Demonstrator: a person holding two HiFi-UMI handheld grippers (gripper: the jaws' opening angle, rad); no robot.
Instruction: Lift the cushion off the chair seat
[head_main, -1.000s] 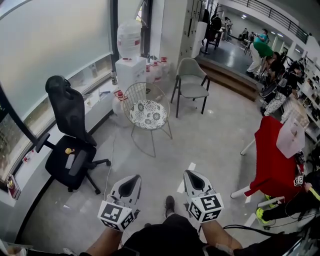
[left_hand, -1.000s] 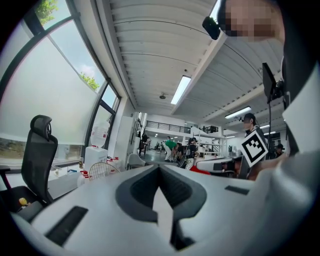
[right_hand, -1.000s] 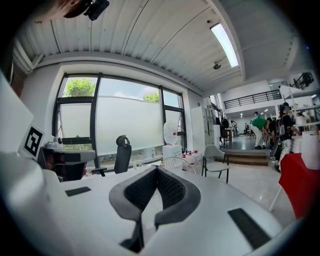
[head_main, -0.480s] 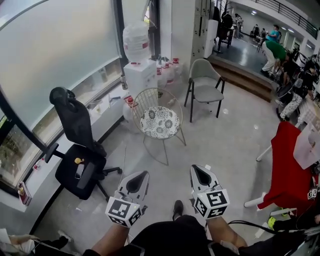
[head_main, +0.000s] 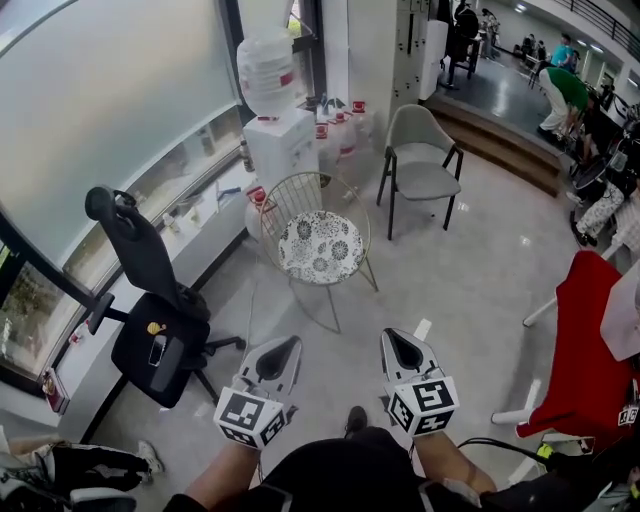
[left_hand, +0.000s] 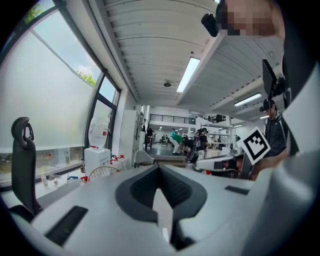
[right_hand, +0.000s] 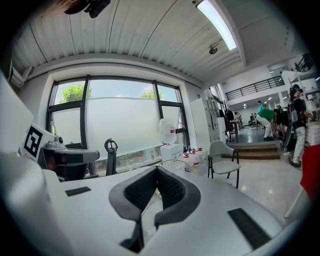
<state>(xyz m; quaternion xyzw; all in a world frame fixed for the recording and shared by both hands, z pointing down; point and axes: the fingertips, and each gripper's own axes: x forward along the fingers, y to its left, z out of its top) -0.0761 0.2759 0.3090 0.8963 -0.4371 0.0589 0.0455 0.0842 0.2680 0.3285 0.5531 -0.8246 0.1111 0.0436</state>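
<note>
The left hand-held gripper (head_main: 281, 348) and the right hand-held gripper (head_main: 398, 342) are side by side, on the near side of the wire chair (head_main: 300, 192) and well apart from it. Both point toward that chair. Each one has its jaws pressed together, and nothing is between them. Bare floor (head_main: 440, 290) lies between them and the wire chair.

The round cushion (head_main: 320, 246), white with dark flower shapes, lies flat on the wire chair's seat. A black office chair (head_main: 150, 310) stands to the left of the wire chair and a little nearer. A white water machine (head_main: 283, 148) stands just behind the wire chair. A grey chair (head_main: 425, 165) stands behind it to the right.
</note>
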